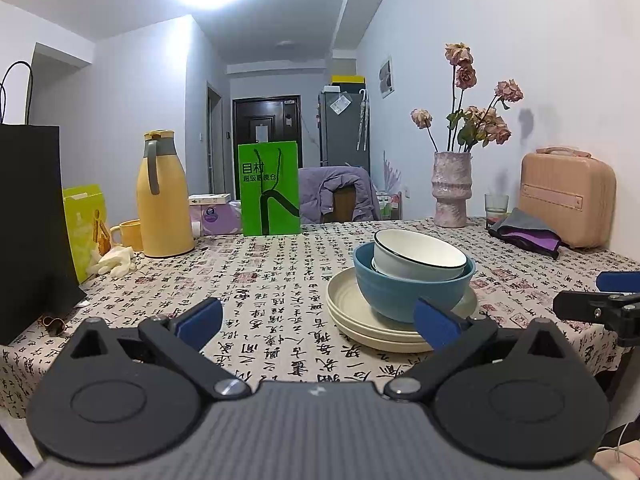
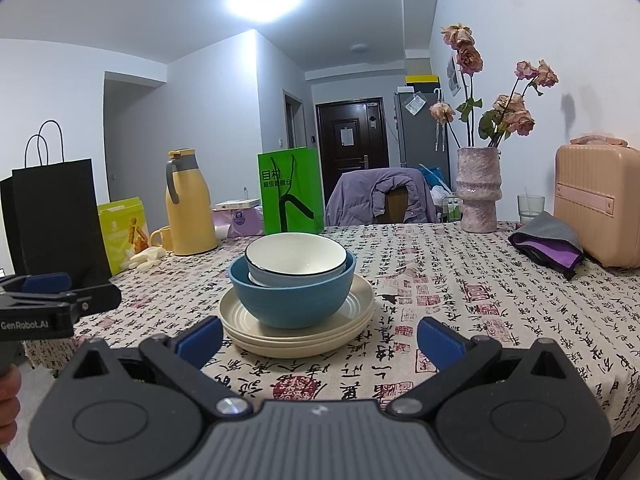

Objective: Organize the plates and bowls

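Your table point(image 1: 280, 272) wears a cloth printed with black and red calligraphy, and a hallway with a dark door runs off behind it. From the left wrist camera, your left gripper point(image 1: 318, 322) is spread wide and holds nothing, its blue pads hanging over the near edge of the cloth. Ahead and a little to the right sits the stack: cream plates point(image 1: 360, 320) at the bottom, a blue bowl point(image 1: 400, 292) on them, and a white bowl point(image 1: 420, 256) with a dark rim nested inside, tilted slightly. A yellow jug point(image 1: 164, 200), a green bag point(image 1: 270, 188) and a black bag point(image 1: 30, 220) stand further back on the left; a vase of dried roses point(image 1: 451, 188) and a pink case point(image 1: 568, 196) stand on the right. From the right wrist camera, your right gripper point(image 2: 320, 340) is likewise spread and empty, with the plates point(image 2: 296, 336) just beyond its left pad, the blue bowl point(image 2: 292, 296) and white bowl point(image 2: 296, 256) stacked on them. Your left gripper point(image 2: 52, 292) shows at the left edge, short of the stack.
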`<state>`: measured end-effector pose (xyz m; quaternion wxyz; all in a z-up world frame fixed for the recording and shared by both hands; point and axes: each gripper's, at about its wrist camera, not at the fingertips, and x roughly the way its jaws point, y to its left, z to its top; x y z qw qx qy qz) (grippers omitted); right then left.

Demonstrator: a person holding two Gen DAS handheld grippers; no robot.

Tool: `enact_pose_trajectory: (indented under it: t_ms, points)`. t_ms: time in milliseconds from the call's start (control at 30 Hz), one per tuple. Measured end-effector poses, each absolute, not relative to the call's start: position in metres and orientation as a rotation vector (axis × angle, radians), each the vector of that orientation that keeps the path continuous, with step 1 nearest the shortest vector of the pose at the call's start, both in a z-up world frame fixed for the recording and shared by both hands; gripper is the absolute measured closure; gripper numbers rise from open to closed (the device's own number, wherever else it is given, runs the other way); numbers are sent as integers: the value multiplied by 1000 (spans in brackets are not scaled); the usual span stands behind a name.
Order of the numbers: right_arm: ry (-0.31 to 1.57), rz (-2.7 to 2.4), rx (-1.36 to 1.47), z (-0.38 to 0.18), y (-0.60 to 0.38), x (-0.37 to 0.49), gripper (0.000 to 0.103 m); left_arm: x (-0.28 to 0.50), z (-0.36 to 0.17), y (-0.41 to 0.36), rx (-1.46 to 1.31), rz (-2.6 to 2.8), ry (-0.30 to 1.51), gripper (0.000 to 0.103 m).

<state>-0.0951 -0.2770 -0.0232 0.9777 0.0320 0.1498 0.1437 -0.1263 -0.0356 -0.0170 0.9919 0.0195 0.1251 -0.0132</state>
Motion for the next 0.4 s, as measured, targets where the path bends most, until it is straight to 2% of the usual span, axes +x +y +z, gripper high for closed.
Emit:
enact_pose_trajectory:
  t_ms: [400]
  points:
    - [303, 295, 62, -23, -275, -95, 0, -127, -18, -36, 33, -39, 253, 0]
